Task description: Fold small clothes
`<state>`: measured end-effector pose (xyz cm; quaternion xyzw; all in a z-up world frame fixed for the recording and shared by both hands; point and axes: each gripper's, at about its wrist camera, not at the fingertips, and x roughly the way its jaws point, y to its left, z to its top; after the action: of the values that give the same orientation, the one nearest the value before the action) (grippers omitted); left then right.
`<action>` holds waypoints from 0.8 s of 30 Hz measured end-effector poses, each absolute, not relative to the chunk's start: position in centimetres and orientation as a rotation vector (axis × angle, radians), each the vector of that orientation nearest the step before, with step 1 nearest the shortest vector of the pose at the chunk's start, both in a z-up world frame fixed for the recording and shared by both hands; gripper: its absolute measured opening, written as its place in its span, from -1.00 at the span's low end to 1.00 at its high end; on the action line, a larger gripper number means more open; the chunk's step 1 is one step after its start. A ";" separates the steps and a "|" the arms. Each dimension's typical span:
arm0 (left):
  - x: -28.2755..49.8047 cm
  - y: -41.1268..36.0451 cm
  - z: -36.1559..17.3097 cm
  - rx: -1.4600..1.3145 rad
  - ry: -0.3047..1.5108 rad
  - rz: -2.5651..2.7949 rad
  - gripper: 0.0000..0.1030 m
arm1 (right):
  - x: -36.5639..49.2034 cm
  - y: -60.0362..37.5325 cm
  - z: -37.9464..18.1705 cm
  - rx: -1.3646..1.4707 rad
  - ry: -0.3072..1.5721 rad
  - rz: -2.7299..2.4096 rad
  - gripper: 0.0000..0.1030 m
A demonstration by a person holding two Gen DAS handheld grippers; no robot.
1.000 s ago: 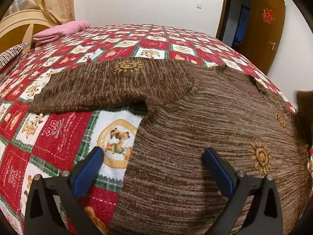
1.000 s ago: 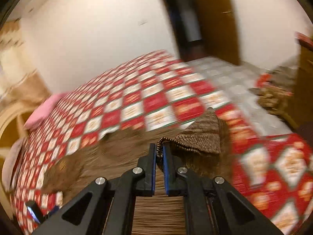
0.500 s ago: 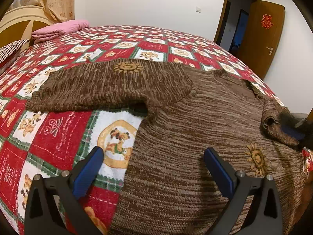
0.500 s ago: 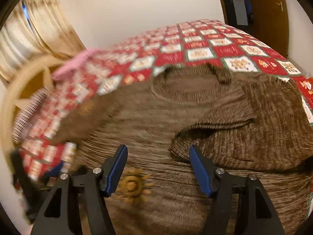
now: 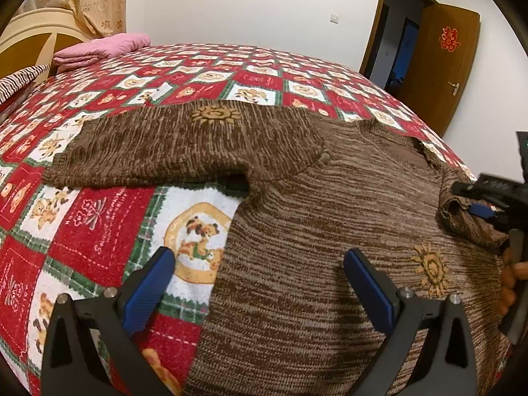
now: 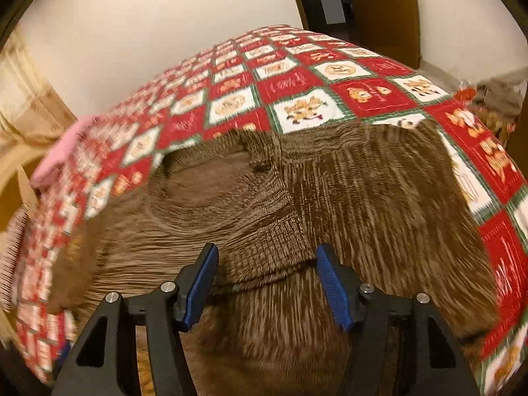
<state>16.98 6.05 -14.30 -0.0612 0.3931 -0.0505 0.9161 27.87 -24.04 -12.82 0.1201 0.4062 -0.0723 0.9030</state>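
Brown knitted sweater spread flat on a bed under a red, white and green checked quilt with bear prints. One sleeve stretched out sideways across the quilt in the left wrist view; other sleeve folded over onto the body, its edge lying between the fingers of the right hand-held gripper.

Left hand-held gripper hovering over the sweater's side edge, blue pads wide apart, nothing between them: one pad above bare quilt, the other above the knit.

Right hand-held gripper low over the folded sleeve, jaws partly apart and closing, pads not pressing on the fabric. Same gripper visible at the right edge of the left wrist view, beside a rumpled bit of sleeve, with fingers of the person's hand below it.

Around: pink folded blanket at the far corner of the bed, wooden headboard and patterned curtain behind it, brown door standing open at the far right. Nothing lying on top of the sweater.
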 end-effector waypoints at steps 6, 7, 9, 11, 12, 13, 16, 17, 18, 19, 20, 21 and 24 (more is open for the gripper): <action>17.0 6.0 -14.2 -0.136 0.803 -0.110 1.00 | 29.5 -22.1 -11.6 0.147 0.835 -0.112 -0.86; 17.0 6.1 -14.2 -0.136 0.803 -0.110 1.00 | 29.7 -21.6 -11.0 0.158 0.818 -0.078 -0.86; 17.0 6.1 -14.2 -0.137 0.804 -0.111 1.00 | 30.2 -20.4 -10.3 0.146 0.789 -0.056 -0.85; 16.9 6.1 -14.2 -0.136 0.804 -0.110 1.00 | 31.3 -18.9 -10.2 0.120 0.774 -0.058 -0.83; 16.9 6.1 -14.2 -0.137 0.803 -0.111 1.00 | 32.1 -18.2 -10.7 0.129 0.783 -0.038 -0.72; 16.9 6.1 -14.2 -0.137 0.803 -0.111 1.00 | 32.5 -17.7 -11.1 0.145 0.805 -0.004 -0.63; 16.9 6.0 -14.2 -0.138 0.803 -0.111 1.00 | 33.3 -16.8 -12.8 0.245 0.900 0.149 -0.42; 16.9 6.0 -14.1 -0.138 0.802 -0.112 1.00 | 32.8 -16.8 -12.7 0.258 0.895 0.172 -0.41; 16.9 6.0 -14.1 -0.139 0.802 -0.112 1.00 | 32.2 -16.8 -12.5 0.249 0.885 0.178 -0.35; 16.9 6.0 -14.1 -0.139 0.802 -0.112 1.00 | 31.5 -16.9 -12.2 0.241 0.876 0.176 -0.34; 17.0 6.0 -14.1 -0.139 0.802 -0.112 1.00 | 30.5 -17.2 -11.8 0.236 0.855 0.171 -0.34; 16.9 6.0 -14.1 -0.139 0.802 -0.112 1.00 | 29.3 -17.8 -11.3 0.234 0.824 0.162 -0.34; 16.9 6.0 -14.1 -0.139 0.802 -0.112 1.00 | 24.9 -21.5 -9.5 0.183 0.714 0.014 -0.34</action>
<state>16.92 6.02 -14.12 -0.0677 0.3897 -0.0546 0.9168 24.88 -21.52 -9.47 0.0896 0.3492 0.0069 0.9327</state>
